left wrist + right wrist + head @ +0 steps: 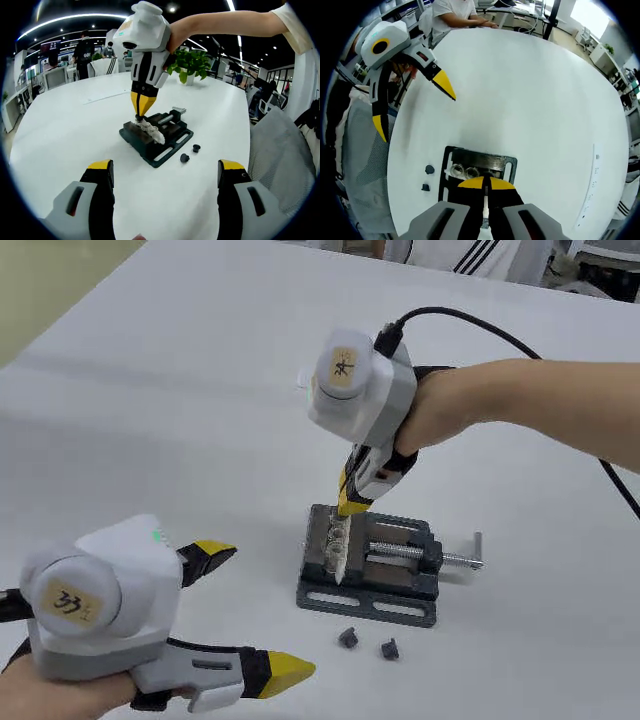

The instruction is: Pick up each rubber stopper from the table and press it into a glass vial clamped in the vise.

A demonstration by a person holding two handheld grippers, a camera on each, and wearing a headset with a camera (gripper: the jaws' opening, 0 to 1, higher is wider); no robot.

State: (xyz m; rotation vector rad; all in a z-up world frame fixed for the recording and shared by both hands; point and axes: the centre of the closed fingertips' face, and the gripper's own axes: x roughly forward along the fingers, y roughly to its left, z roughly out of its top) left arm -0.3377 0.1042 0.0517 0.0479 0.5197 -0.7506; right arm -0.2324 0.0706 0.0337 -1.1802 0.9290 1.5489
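Head view: right gripper tips at vials; stoppers lie beside vise.

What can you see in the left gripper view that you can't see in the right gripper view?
Left gripper view's extras: a green plant beyond the vise, and the right gripper seen from outside, jaws shut, tip down over the vise. Right gripper view's extras: a person in a white shirt at the table's edge, and the left gripper from outside, jaws open. Both have the vise, two loose stoppers beside it, and the white table.
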